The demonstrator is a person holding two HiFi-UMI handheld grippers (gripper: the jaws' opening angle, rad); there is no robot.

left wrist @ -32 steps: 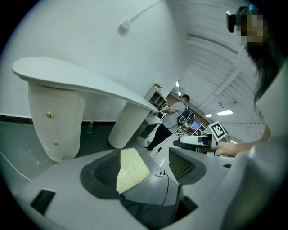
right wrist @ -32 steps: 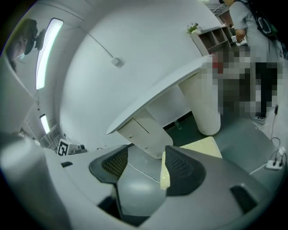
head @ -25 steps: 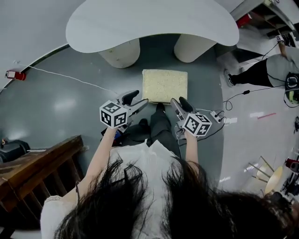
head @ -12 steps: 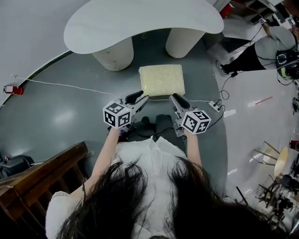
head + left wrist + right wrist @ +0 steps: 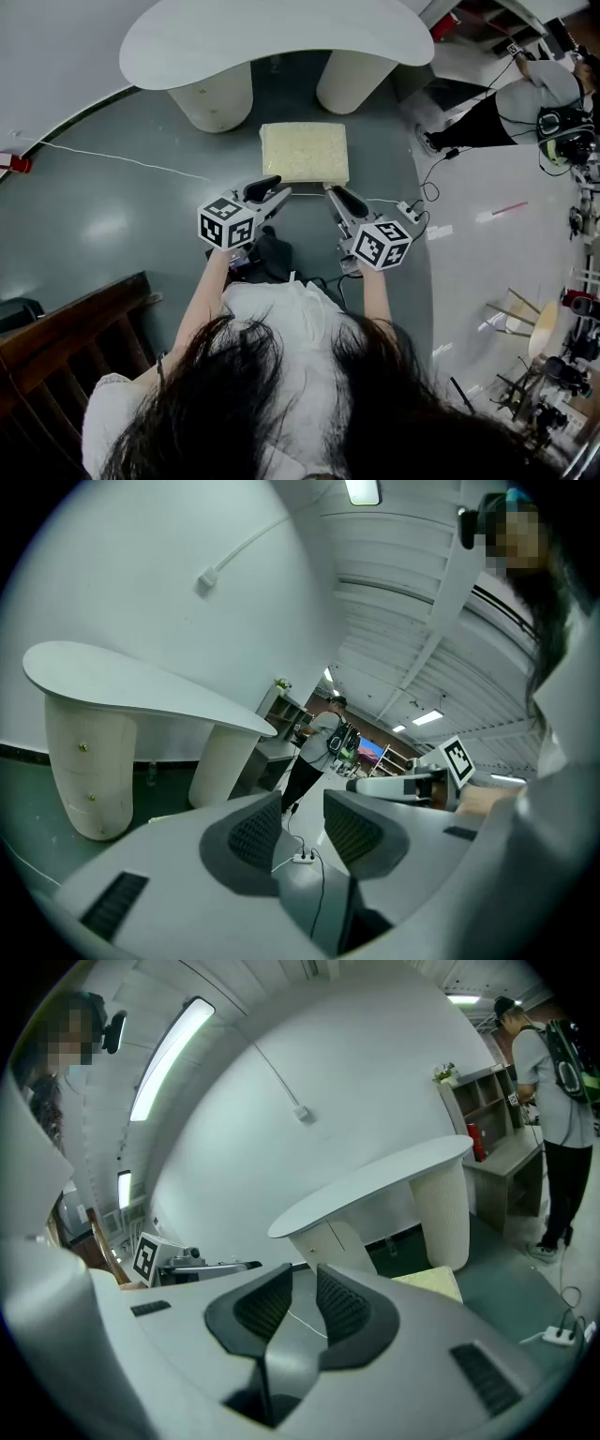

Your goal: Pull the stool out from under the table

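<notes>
**Q.** Where is the stool in relation to the table, and how much of the pull is done?

**A.** Head view: the white table (image 5: 281, 37) stands on two round legs. The stool (image 5: 305, 153), with its square cream cushion, stands on the floor on your side of the table. Seen from above, the whole cushion is clear of the tabletop's near edge. Its far edge lies just in front of the gap between the legs. By this view the stool is already out from under the table, so the main part of the task appears done.

**Q.** What are your grippers doing?

**A.** Your left gripper (image 5: 278, 192) and your right gripper (image 5: 331, 193) sit on the side of the stool away from the table, one near each near corner of the cushion. Neither is on it. Both sets of jaws have just been closing. In the left gripper view the pads are drawn close, with a slim gap showing only floor and a power strip (image 5: 303, 858). In the right gripper view the pads are almost together with nothing between them, and the cushion lies beyond them towards the table. Both grippers are empty.

**Q.** What is left?

**A.** Probably little. If you want more room between stool and table, you need a fresh grip on the seat's near edge and a further pull. Otherwise only drawing your hands away remains.
</notes>
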